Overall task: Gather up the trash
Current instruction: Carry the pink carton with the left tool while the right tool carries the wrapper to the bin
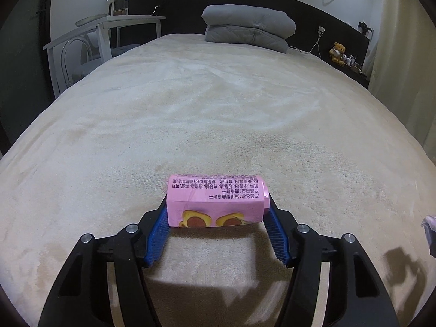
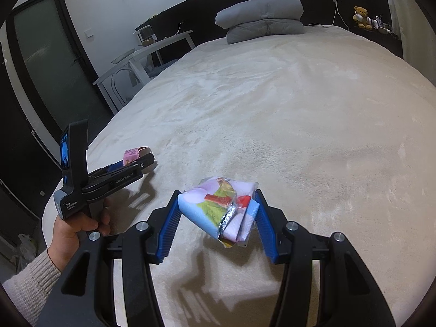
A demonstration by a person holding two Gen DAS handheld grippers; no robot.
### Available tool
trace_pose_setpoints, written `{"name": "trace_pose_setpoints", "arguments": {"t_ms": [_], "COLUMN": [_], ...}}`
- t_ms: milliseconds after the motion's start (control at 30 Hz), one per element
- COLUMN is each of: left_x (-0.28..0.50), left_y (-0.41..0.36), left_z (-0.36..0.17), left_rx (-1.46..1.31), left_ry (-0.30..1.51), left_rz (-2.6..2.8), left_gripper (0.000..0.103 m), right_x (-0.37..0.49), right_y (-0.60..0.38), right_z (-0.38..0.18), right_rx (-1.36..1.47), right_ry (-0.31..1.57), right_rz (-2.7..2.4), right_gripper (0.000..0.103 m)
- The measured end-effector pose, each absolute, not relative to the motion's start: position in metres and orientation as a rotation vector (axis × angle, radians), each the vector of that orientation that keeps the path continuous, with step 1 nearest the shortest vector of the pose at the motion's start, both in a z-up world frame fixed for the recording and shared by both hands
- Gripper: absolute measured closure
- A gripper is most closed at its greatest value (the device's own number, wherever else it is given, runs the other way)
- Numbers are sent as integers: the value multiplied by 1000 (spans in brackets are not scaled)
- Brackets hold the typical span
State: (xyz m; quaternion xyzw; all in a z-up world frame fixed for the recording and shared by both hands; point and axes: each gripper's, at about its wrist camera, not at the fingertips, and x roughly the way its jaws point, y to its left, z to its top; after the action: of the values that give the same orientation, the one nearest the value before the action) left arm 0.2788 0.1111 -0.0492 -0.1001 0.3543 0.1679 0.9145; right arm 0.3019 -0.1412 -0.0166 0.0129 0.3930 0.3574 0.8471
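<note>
My left hand-held gripper (image 1: 218, 212) is clamped on the pink snack box (image 1: 216, 200), whose long axis runs crosswise between the blue pads (image 1: 159, 231), so the pads press its two short ends; the box sits low, at or just above the bed (image 1: 218, 109), and I cannot tell which. My right hand-held gripper (image 2: 218, 212) is closed on a crumpled snack wrapper (image 2: 220, 209), held clear of the cover. From the right wrist view, the box lies to the left and farther up the bed, in the left hand's (image 2: 79, 226) reach. No bin is in view, so I judge carrying both pieces away comes next.
</note>
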Motion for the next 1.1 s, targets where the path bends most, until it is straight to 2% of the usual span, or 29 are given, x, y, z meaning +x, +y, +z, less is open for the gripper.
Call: {"name": "trace_pose_setpoints", "arguments": {"t_ms": [367, 1100], "left_x": [242, 113], "left_y": [75, 23], "left_z": [-22, 25], "left_rx": [-215, -339], "left_ry": [679, 511], "left_rz": [250, 90], "left_gripper": [41, 41], "right_x": [279, 194], "right_y": [-162, -217], "right_z": [-10, 7], "right_rx": [45, 34], "right_ry": [813, 713], "right_rz": [739, 670], "right_gripper": [50, 50]}}
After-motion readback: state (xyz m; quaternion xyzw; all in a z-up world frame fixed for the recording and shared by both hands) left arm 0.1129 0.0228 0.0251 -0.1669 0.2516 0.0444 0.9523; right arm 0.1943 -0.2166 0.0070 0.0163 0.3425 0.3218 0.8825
